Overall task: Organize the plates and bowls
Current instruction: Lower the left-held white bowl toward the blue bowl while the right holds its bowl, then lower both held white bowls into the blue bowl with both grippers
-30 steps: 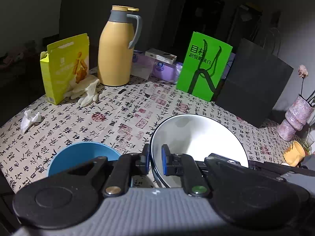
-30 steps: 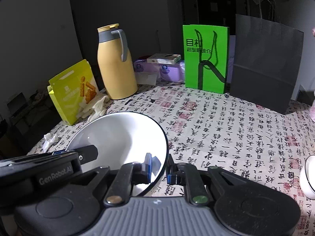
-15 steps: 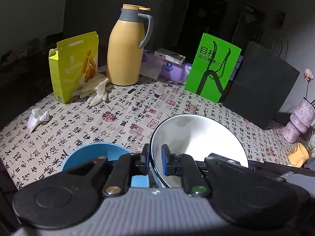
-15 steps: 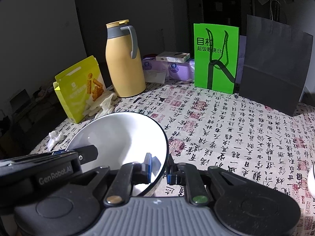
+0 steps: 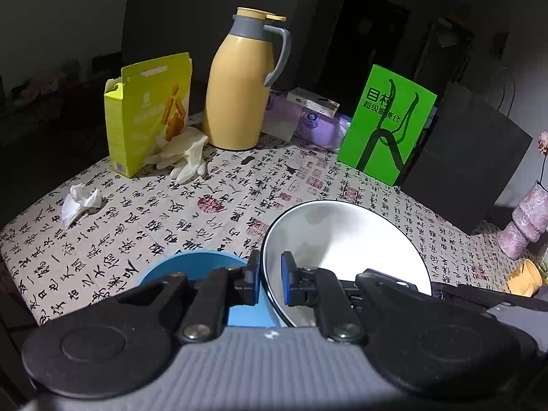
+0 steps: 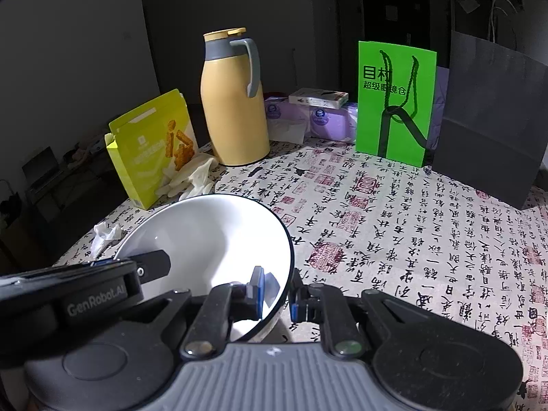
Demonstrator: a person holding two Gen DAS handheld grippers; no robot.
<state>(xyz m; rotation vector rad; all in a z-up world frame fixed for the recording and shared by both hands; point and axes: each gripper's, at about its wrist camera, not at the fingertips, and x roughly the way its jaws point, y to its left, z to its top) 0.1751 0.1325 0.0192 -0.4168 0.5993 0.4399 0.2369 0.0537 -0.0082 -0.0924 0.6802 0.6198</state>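
Note:
A large white bowl with a dark rim hangs above the table, held from both sides. My left gripper is shut on its left rim, one pad inside and one outside. My right gripper is shut on the right rim of the same white bowl. A blue bowl sits on the table just below and left of the white one, partly hidden behind my left gripper's fingers. In the right wrist view the left gripper's body shows at the lower left.
A calligraphy-print tablecloth covers the table. At the back stand a yellow thermos jug, a yellow box, white gloves, a green bag, a black bag and purple packs. A crumpled tissue lies left; a pink vase and yellow cup stand right.
Both grippers have carried the white bowl leftward: the thermos, boxes and bags have slid right in both views. More of the blue bowl now lies under the left gripper.

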